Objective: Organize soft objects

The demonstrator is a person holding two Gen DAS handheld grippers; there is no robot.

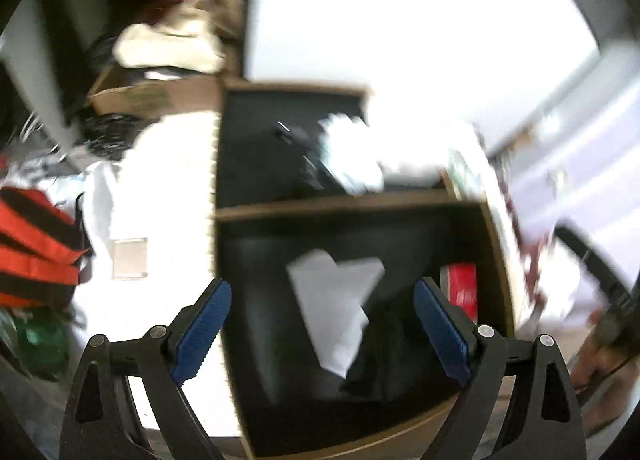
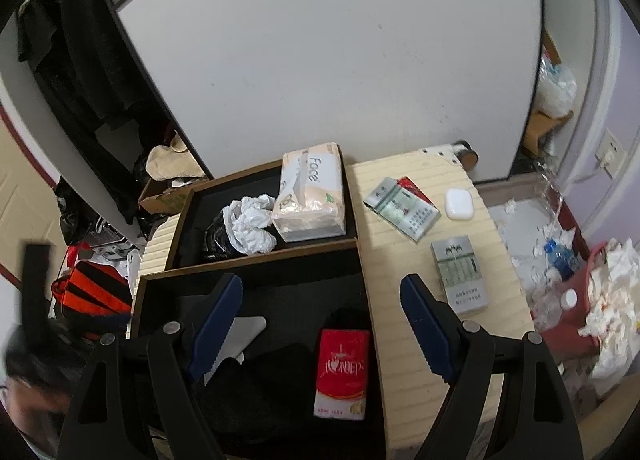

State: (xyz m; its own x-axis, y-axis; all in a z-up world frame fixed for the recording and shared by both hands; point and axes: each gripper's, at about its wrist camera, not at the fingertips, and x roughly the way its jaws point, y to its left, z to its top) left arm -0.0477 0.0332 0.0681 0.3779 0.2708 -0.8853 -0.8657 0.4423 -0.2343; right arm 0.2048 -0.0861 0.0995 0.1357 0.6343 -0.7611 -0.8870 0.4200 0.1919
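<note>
Left gripper (image 1: 322, 334): released, nothing between the blue pads, hovering over the near tray; view blurred, so aim at anything soft below is uncertain and a grab could miss or catch the tray wall.
Near tray (image 2: 366, 280): holds black cloth (image 2: 260, 384), a white sheet (image 2: 244, 332) half buried in it, and a red tissue pack (image 2: 342, 374) at the right side; dark cloth on dark lining hard to separate, so could drag the sheet or the pack along when pulled.
Far tray (image 2: 188, 212): crumpled white bag (image 2: 250, 224) touching the face tissue pack (image 2: 310, 196), black bag just left; light, springy, likely to slip out if pinched at an edge.
Right gripper (image 2: 322, 328): released, empty, above the near tray's right side; both grippers over one tray, risk of collision.
Bench (image 2: 400, 252): hard boxes (image 2: 460, 276) and a white earbud case (image 2: 459, 203) on the right; not soft, could be swept off the bench edge.
</note>
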